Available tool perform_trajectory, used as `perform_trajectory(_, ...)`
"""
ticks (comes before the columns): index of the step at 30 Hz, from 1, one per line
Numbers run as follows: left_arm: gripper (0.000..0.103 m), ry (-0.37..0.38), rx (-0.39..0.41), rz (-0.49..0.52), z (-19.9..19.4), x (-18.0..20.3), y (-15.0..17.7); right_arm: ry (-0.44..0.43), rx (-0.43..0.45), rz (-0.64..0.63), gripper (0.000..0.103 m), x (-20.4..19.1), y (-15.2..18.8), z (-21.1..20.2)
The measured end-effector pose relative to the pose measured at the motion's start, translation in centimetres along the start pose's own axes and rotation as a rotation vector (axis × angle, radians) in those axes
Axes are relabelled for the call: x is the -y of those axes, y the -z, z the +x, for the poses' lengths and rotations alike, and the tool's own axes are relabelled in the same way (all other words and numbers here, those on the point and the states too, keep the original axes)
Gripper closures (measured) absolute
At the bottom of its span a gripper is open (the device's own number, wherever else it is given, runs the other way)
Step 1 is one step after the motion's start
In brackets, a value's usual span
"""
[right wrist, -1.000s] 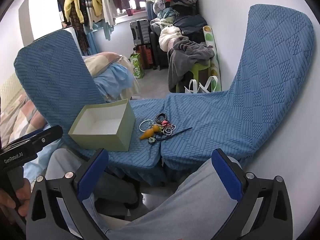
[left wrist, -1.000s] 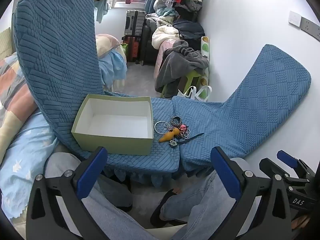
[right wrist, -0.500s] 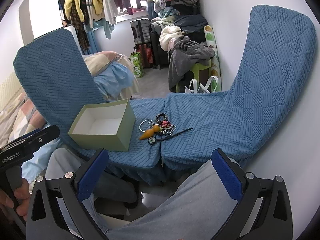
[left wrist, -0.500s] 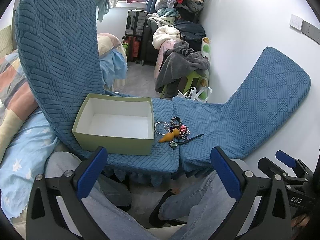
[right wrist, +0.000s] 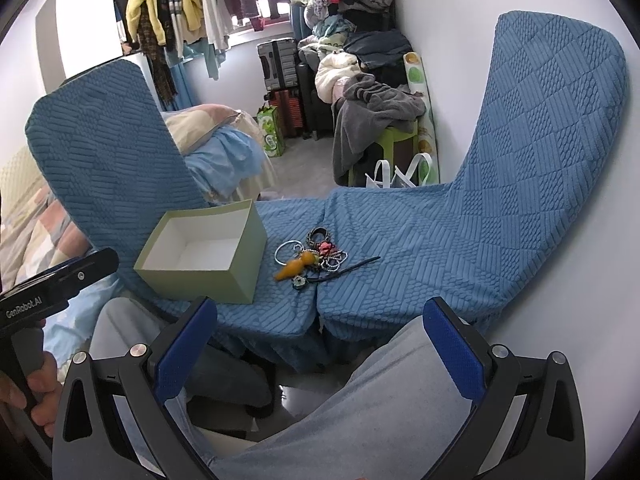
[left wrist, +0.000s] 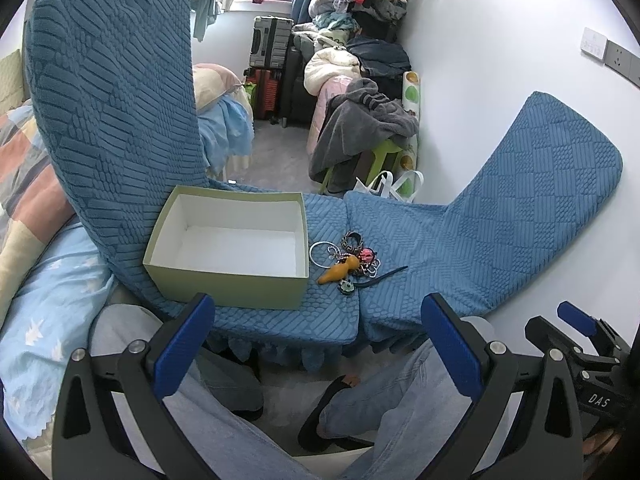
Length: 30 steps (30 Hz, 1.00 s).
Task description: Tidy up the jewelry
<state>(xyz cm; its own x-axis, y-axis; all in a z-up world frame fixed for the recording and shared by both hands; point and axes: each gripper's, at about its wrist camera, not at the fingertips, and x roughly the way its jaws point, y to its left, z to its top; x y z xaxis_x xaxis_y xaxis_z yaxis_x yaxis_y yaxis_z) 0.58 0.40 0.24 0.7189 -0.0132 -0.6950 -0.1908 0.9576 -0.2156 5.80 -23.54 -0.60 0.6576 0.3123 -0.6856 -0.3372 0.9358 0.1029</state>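
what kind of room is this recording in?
Most likely a lived-in bedroom: a bed with a pillow, clothes on a hanging rail, and suitcases piled by the window.

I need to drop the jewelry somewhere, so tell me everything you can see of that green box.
The green box is a rectangular, lidless container, seemingly cardboard, pale green outside and plain white inside. It sits upright and open on the blue textured seat cover, with its left side at the foot of the raised backrest. Nothing shows inside it. The jewelry pile lies just to its right, apparently not touching. Neither pair of tongs is near it.
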Motion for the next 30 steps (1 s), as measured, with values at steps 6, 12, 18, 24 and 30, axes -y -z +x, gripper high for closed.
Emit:
perform_trajectory(6, 0.001, -0.001, -0.003, 0.003, 0.1, 0.2, -0.2, -0.002, 0.004, 0.005, 0.0, 0.2, -0.2, -0.1)
perform_trajectory(12, 0.001, 0.002, -0.003, 0.004, 0.2, 0.3, -0.3, -0.005, -0.001, 0.004, 0.0, 0.0, -0.4, -0.1)
perform_trajectory(18, 0.001, 0.002, -0.01, 0.004, 0.3, 0.4, -0.2, -0.014, -0.007, 0.012, 0.0, 0.2, -0.6, 0.2)
perform_trajectory(24, 0.001, 0.016, -0.003, -0.004, -0.3, 0.8, -0.7, -0.017, -0.004, 0.02, 0.0, -0.3, -1.3, 0.2)
perform_trajectory(30, 0.001, 0.007, 0.002, -0.004, -0.9, 0.7, -1.3, -0.013, 0.01, 0.006, 0.0, -0.5, -1.6, -0.6)
